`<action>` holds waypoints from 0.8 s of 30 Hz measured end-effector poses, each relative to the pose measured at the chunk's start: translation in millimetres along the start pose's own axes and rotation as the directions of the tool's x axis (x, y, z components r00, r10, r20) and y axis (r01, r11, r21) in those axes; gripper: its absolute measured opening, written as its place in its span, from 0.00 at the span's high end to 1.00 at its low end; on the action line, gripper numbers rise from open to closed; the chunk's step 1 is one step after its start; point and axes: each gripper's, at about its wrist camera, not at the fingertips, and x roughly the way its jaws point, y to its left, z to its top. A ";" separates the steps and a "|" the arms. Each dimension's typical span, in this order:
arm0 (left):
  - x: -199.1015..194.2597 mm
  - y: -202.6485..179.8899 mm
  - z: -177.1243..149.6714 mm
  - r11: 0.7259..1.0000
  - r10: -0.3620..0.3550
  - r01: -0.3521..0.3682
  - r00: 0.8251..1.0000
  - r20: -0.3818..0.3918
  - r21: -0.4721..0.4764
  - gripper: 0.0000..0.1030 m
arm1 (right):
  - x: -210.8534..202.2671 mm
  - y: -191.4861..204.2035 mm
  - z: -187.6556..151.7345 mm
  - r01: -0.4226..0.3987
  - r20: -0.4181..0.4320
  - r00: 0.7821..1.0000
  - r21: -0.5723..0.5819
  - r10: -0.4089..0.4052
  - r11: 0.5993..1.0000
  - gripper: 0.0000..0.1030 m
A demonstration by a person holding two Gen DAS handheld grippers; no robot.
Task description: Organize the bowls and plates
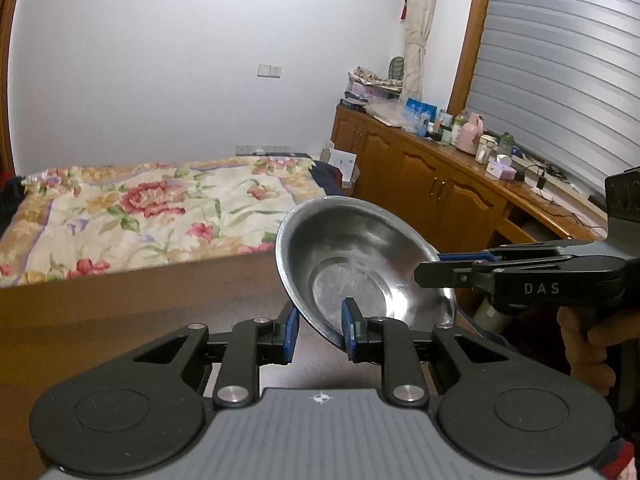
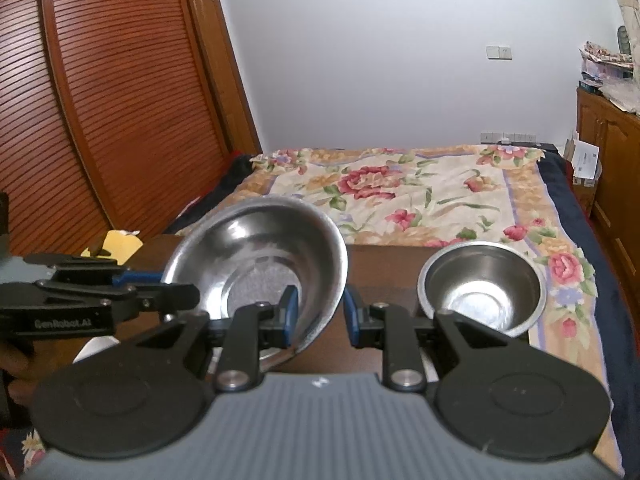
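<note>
The large steel bowl [image 2: 256,264] hangs tilted above the brown surface [image 2: 384,268], both grippers pinching its rim: the left gripper [image 1: 319,330] and the right gripper [image 2: 320,316]. The small bowl [image 2: 482,294] sits to the right, nearer the right gripper.

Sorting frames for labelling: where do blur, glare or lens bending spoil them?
Left wrist view: large bowl shows bright glare, bedspread soft, window frame bowed. Right wrist view: small bowl fairly sharp, louvred door curved by fisheye.
</note>
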 end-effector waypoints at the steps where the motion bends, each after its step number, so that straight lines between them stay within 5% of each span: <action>1: -1.7 -0.1 -2.9 1.000 -0.003 0.003 1.000 -0.002 -0.004 0.76 | -0.9 0.7 -1.8 -0.001 -0.003 1.000 0.002 0.001 1.000 0.74; 24: -39.3 -21.3 -70.4 0.999 -0.038 0.038 0.997 -0.068 -0.012 0.76 | -36.0 26.4 -68.6 -0.045 -0.011 0.999 0.068 0.045 0.997 0.74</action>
